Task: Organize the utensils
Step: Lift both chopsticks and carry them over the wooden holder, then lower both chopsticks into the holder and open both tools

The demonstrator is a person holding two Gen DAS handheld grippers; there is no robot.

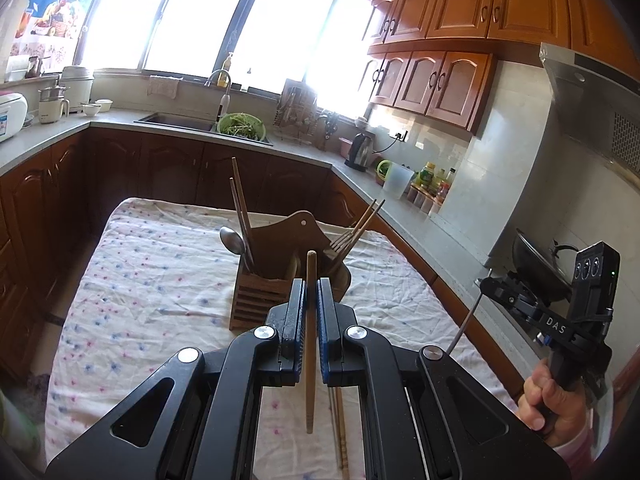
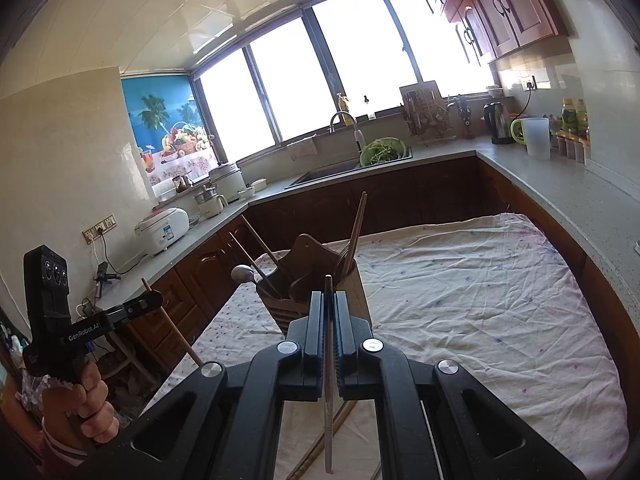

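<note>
My left gripper (image 1: 311,285) is shut on a wooden chopstick (image 1: 311,344) that stands nearly upright between its jaws. Just beyond it is the wooden utensil holder (image 1: 256,300), holding a spoon (image 1: 232,240), chopsticks (image 1: 241,208) and a fork (image 1: 340,242). My right gripper (image 2: 329,297) is shut on a thin metal chopstick (image 2: 328,408), close in front of the same holder (image 2: 298,278). Each gripper shows in the other's view: the right gripper (image 1: 490,285) at the right, the left gripper (image 2: 154,300) at the left. More chopsticks (image 1: 342,432) lie on the cloth below.
The holder stands on a table covered with a flowered white cloth (image 1: 140,280). Dark cabinets and a grey counter (image 1: 360,176) ring the table, with a sink, a green colander (image 1: 241,124) and a kettle (image 1: 360,152). A wok (image 1: 536,264) sits at the right.
</note>
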